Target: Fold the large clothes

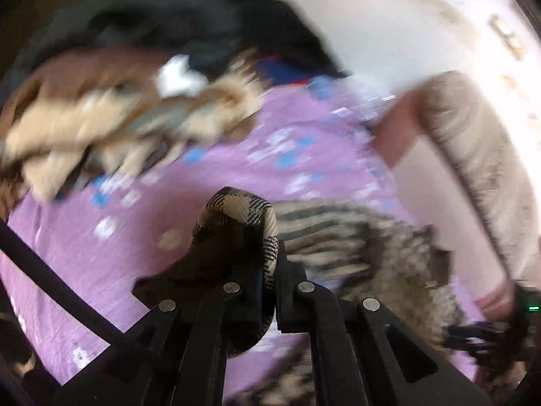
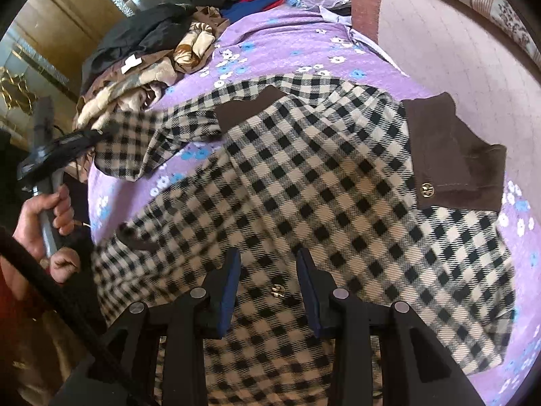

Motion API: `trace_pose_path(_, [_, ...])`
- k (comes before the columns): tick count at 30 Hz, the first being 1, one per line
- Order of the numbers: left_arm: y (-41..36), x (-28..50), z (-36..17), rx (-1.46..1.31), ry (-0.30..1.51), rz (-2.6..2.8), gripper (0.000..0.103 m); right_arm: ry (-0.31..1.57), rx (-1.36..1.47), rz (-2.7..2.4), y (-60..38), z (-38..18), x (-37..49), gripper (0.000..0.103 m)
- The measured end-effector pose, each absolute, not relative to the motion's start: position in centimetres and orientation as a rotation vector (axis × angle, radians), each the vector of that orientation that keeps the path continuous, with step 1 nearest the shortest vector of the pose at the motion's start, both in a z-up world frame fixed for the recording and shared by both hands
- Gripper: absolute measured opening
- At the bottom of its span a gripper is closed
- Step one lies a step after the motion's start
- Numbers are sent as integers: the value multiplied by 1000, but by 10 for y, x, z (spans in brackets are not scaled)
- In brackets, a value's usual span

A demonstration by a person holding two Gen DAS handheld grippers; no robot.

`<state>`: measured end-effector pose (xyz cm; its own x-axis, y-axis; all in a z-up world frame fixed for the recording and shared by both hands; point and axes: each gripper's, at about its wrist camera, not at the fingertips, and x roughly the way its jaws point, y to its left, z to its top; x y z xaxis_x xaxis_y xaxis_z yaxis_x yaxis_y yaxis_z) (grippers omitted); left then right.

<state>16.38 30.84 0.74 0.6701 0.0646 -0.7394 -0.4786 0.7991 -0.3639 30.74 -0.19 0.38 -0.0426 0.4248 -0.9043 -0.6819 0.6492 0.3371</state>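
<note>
I am pinching a fold of the checked shirt [image 1: 236,223] in my left gripper [image 1: 270,270], jaws clamped; the shirt is lying spread on the purple bedspread [image 2: 287,37]. My right gripper [image 2: 268,291] is hovering half open over it, gripping nothing; a heap of clothes [image 2: 142,67] is crowding the far edge.

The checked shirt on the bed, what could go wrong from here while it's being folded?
1. The left hand-held gripper pinches only a small bunch of the checked shirt, so the sleeve might slip out.
2. The right hand-held gripper hangs open above the shirt, pinning nothing, so the body may drag across the purple bedspread.
3. The pile of clothes lies close by and could snag the sleeve.
</note>
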Motion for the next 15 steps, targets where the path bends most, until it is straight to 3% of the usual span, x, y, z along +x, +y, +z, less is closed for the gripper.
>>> trace_pose_path(7, [231, 203, 110, -435, 695, 120, 4, 1318, -169, 875, -9, 35, 315, 38])
trace_pose_path(15, [123, 224, 163, -364, 677, -100, 4, 1317, -52, 779, -46, 64, 340, 38])
